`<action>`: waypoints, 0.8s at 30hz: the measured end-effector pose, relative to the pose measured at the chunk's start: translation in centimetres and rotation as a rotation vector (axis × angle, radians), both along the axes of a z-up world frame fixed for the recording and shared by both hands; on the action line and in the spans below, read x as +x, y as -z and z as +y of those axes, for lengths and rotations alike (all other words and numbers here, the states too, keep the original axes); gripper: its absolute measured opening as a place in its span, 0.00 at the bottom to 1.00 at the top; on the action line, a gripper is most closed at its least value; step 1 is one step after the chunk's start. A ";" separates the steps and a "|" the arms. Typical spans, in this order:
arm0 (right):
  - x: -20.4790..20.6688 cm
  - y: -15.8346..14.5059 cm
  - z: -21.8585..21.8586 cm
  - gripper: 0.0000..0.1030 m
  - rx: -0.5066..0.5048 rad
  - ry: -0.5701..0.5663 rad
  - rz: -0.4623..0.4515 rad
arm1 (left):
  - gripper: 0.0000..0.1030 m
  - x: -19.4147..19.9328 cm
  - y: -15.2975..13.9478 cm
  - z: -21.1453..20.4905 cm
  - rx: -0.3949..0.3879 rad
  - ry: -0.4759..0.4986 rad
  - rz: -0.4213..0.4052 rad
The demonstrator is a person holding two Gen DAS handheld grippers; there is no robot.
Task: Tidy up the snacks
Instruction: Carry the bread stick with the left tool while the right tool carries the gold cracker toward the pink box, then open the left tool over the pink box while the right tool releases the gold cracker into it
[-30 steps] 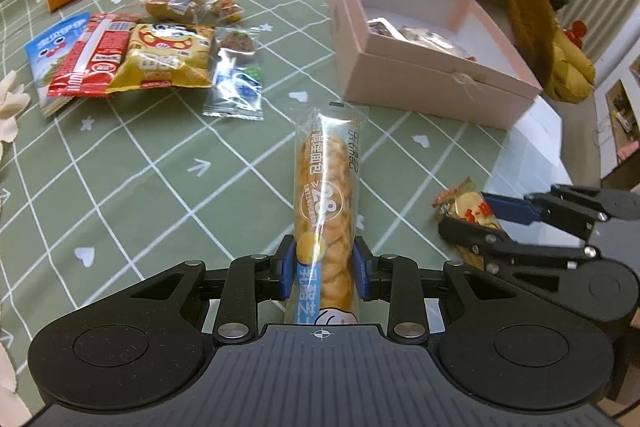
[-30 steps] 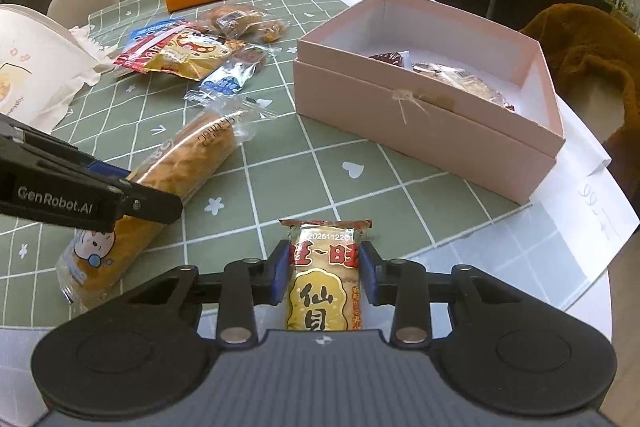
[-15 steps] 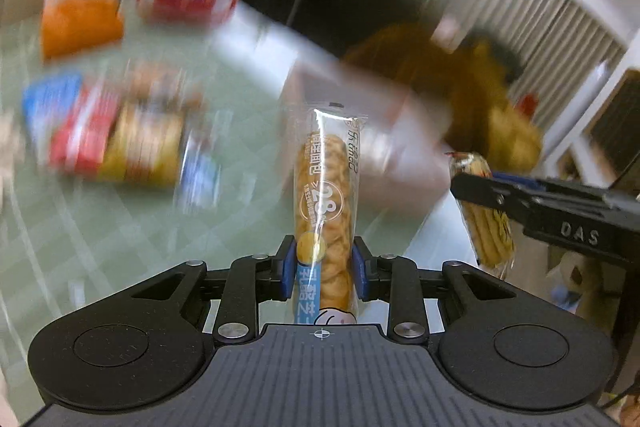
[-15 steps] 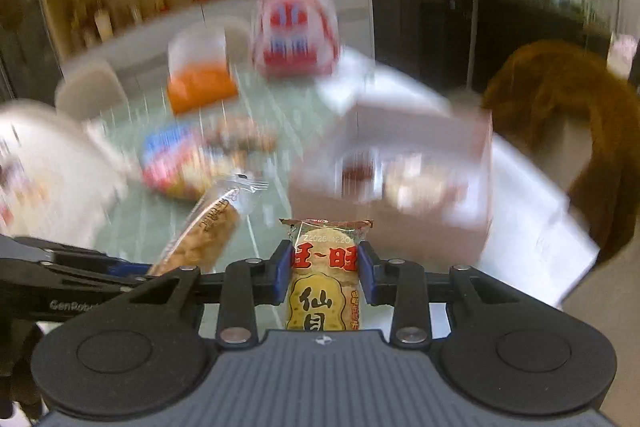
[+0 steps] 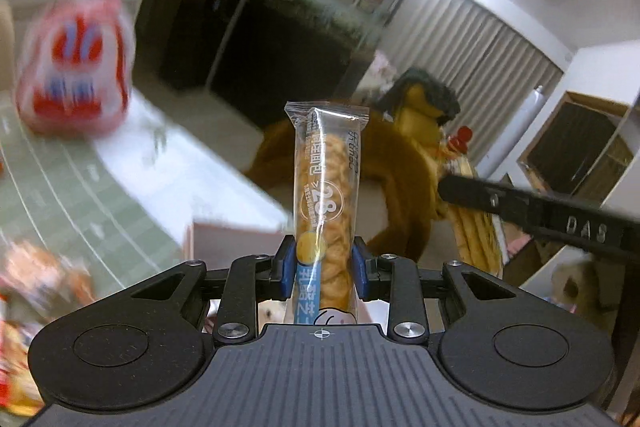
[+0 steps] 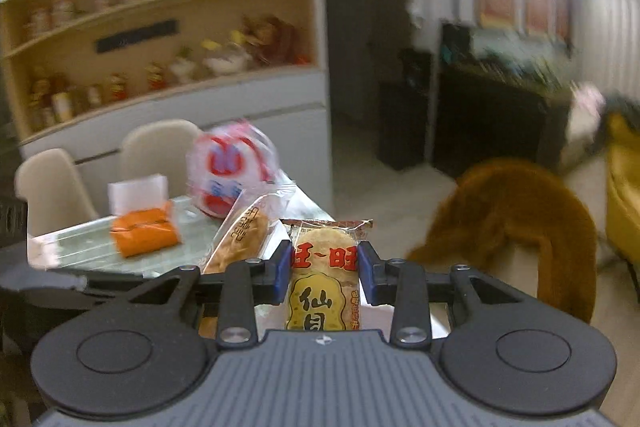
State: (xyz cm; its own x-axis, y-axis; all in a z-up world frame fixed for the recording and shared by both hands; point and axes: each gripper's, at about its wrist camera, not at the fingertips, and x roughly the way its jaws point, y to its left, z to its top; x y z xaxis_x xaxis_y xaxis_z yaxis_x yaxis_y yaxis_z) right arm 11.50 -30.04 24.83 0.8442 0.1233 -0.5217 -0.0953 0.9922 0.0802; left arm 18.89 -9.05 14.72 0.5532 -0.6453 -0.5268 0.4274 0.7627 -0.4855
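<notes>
We look forward along each gripper's fingers, both cameras lifted above the green gridded tablecloth [image 5: 80, 203] and tilted toward the room. Both views share the blurred red-and-white plush bag [image 5: 74, 67] and the brown furry throw [image 6: 516, 203].

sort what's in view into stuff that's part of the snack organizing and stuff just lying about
Part of the job:
- long biscuit packet, held in left gripper
- rice cracker packet, held in right gripper
- pink box

Just lying about:
- orange tissue box
- red-and-white plush
- brown fur throw
</notes>
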 end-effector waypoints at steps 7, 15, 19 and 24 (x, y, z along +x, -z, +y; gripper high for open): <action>6.2 11.2 -1.6 0.35 0.084 0.135 0.250 | 0.33 5.1 8.8 -2.1 0.076 0.008 0.185; 6.5 13.5 -1.7 0.57 0.051 0.170 0.260 | 0.33 3.6 7.5 8.2 0.058 -0.264 0.066; 6.6 13.8 2.1 0.57 0.028 0.080 0.261 | 0.33 1.7 8.4 12.6 0.184 -0.452 0.032; 7.6 14.2 10.6 0.58 -0.031 -0.155 0.260 | 0.33 4.6 8.5 16.9 0.237 -0.508 0.058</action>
